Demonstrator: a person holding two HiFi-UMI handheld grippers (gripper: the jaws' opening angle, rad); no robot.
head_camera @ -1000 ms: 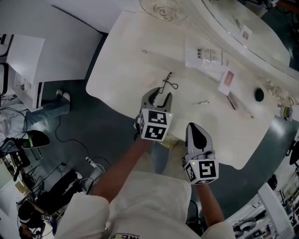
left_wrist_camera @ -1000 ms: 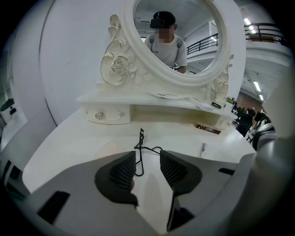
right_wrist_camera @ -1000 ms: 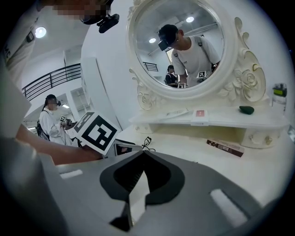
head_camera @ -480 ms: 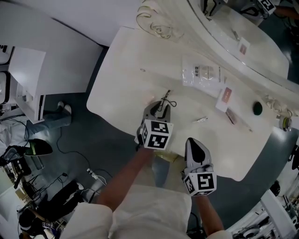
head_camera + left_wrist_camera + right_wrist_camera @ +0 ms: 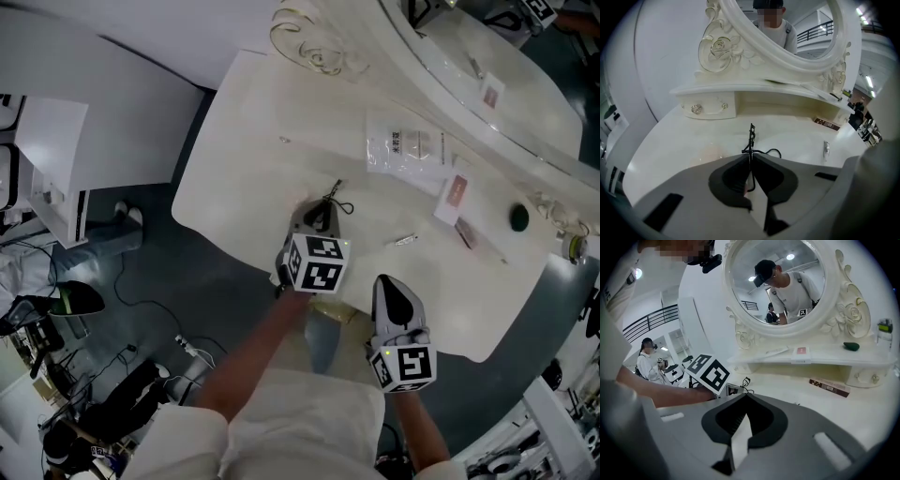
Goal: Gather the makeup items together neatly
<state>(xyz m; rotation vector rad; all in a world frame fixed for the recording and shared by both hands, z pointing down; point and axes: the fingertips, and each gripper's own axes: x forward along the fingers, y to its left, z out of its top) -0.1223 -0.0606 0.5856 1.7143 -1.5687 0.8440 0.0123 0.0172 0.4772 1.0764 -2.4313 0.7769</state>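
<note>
A thin black eyelash curler (image 5: 337,195) lies on the white vanity table (image 5: 244,122), near its front edge. My left gripper (image 5: 322,218) has just been closing, and its jaws now pinch the curler's near end; in the left gripper view the curler (image 5: 751,137) sticks out ahead of the left gripper (image 5: 750,158). My right gripper (image 5: 391,281) hovers at the table's front edge, shut and empty, as the right gripper view (image 5: 744,397) also shows.
A clear packet (image 5: 405,145), a pink box (image 5: 453,195), a dark stick (image 5: 464,234), a small silver clip (image 5: 405,240) and a dark green round thing (image 5: 517,217) lie to the right. The carved mirror frame (image 5: 740,49) rises behind.
The left gripper has moved forward and down onto the curler, and its jaws have gone from wide apart to closed on it. The right gripper has stayed where it was.
</note>
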